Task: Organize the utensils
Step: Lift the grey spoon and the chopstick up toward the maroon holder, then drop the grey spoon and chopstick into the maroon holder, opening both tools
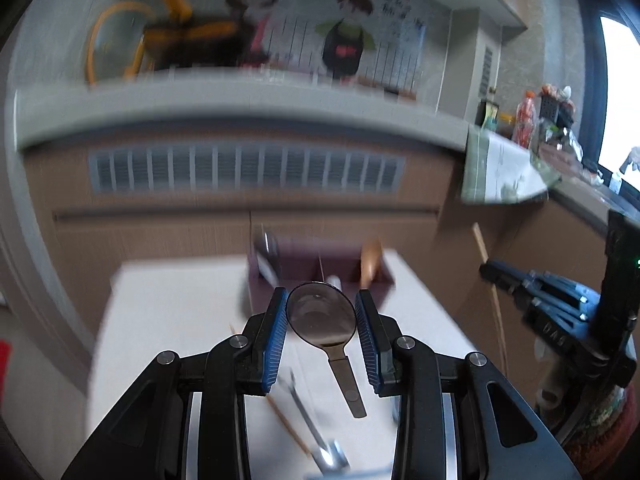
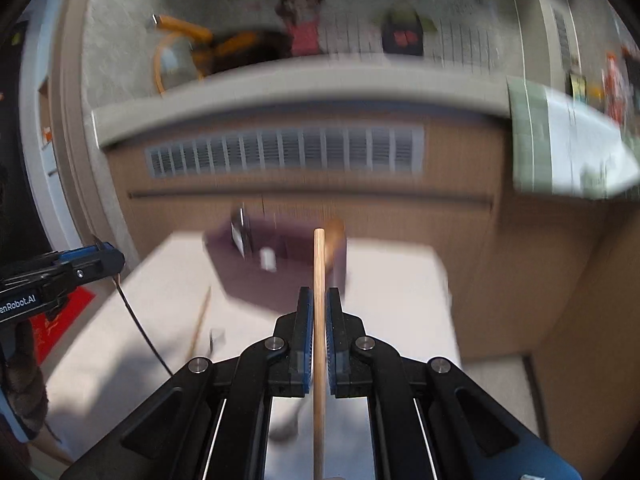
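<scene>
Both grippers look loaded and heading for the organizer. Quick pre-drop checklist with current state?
1. Left gripper holds the black spoon: ok, bowl sits between the blue pads, handle hanging down.
2. Right gripper holds the wooden chopstick: ok, jaws closed on it, stick pointing forward.
3. Purple organizer in front of both grippers: ok, at the far edge of the white table.
4. Target compartments free: cannot tell, blurred; some utensils already stand inside.
5. Grippers apart from each other: ok, the right one is off at the side in the left view.
6. Leftovers: not ok, metal utensil and a second chopstick remain on the table.
</scene>
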